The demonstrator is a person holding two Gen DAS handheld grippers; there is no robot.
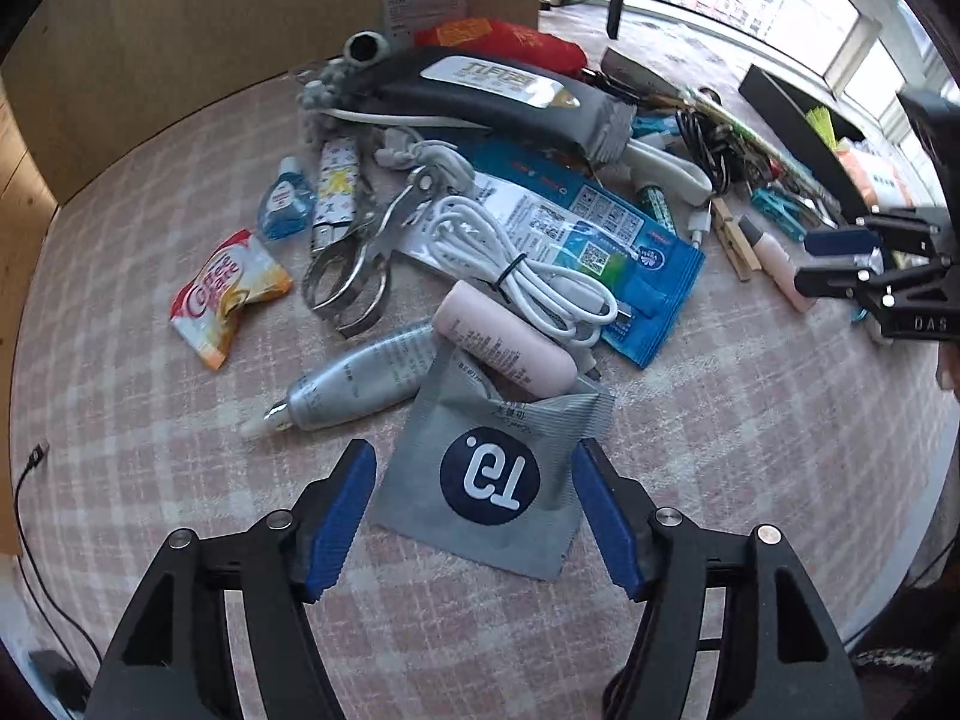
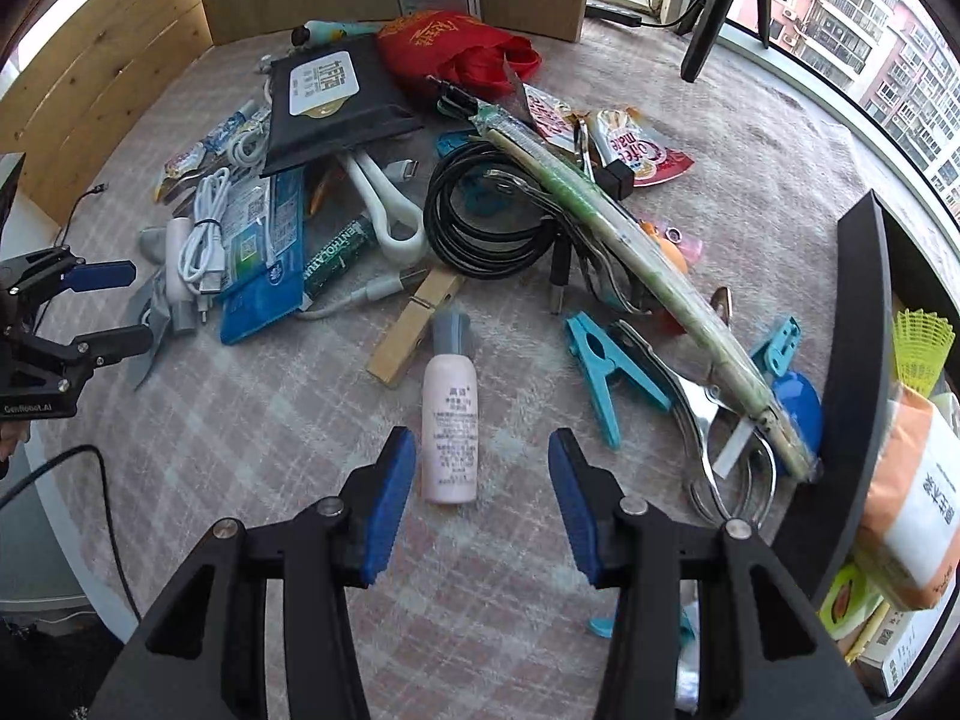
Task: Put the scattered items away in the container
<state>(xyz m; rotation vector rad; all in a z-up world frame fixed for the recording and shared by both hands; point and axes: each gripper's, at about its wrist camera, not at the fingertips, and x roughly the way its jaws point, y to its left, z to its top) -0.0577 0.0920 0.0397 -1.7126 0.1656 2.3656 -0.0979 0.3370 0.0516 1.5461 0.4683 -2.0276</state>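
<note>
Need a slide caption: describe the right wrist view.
Open right gripper poised over a small pink bottle amid clutter.

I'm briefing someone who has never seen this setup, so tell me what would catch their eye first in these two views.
First, the heap of scattered odds and ends across the checked cloth: a coiled white cable, a red pouch, a black cable coil. Next, the left tongs open around a grey sachet, and the right tongs open by a pale pink bottle. At the right edge stands the dark container, already holding items.
</note>
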